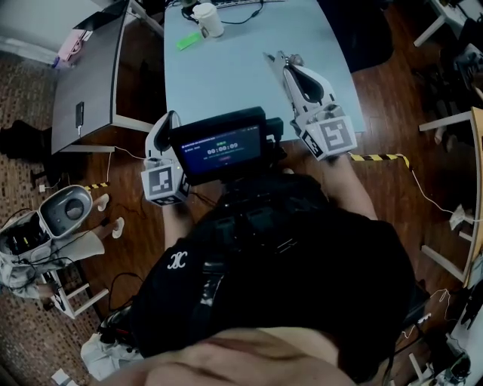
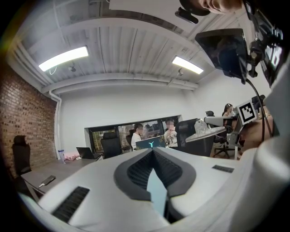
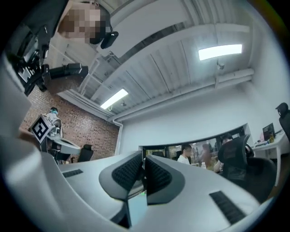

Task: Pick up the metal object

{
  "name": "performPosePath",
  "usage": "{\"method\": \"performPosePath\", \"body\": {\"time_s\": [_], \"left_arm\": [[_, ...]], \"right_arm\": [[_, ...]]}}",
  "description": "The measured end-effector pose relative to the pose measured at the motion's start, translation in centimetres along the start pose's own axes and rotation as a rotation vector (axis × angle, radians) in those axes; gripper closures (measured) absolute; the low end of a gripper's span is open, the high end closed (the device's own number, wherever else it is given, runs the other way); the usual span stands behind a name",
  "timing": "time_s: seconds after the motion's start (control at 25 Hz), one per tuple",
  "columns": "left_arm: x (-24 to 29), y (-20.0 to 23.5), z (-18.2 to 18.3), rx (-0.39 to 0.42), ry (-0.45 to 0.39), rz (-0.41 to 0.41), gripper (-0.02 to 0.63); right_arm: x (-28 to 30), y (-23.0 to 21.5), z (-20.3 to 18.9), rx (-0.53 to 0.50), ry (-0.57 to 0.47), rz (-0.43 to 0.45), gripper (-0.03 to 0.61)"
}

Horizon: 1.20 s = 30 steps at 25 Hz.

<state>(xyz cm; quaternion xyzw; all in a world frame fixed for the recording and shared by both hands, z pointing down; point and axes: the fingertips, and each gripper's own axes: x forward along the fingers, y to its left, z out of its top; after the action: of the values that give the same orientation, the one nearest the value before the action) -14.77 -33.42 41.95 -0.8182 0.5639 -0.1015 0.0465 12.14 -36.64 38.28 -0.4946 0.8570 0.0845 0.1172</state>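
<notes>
My right gripper reaches over the right side of the light blue table. A small thin metal object sticks out to the left at its tips. In the right gripper view, my right gripper has its ribbed pads drawn almost together on a thin dark strip, the metal object. This view tilts up at the room. My left gripper is held at the table's near edge, tips up. In the left gripper view, my left gripper is shut with its tips meeting and nothing held.
A white cup and a small green thing sit at the table's far end. A grey desk with a phone stands to the left. A chest-mounted screen hides the table's near edge. Chairs stand at the right.
</notes>
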Motion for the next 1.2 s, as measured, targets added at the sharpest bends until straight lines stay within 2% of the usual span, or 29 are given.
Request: {"method": "performPosePath", "body": {"time_s": [0.2, 0.28, 0.6, 0.88, 1.2], "left_arm": [[0.5, -0.7, -0.2, -0.005, -0.004, -0.015, 0.604], [0.3, -0.4, -0.2, -0.010, -0.010, -0.013, 0.604], [0.9, -2.7, 0.9, -0.024, -0.027, 0.015, 0.604], [0.8, -7.4, 2.0, -0.014, -0.016, 0.016, 0.604], [-2.1, -8.3, 3.3, -0.007, -0.066, -0.009, 0.604]], "right_arm": [[-0.9, 0.6, 4.9, -0.024, -0.105, 0.014, 0.557], [-1.3, 1.1, 5.9, -0.039, -0.115, 0.014, 0.557], [-3.4, -0.7, 6.3, -0.033, -0.093, 0.040, 0.557], [-6.9, -3.6, 7.6, -0.027, -0.098, 0.052, 0.557], [-10.7, -1.2, 9.6, -0.065, -0.116, 0.029, 0.558]]}}
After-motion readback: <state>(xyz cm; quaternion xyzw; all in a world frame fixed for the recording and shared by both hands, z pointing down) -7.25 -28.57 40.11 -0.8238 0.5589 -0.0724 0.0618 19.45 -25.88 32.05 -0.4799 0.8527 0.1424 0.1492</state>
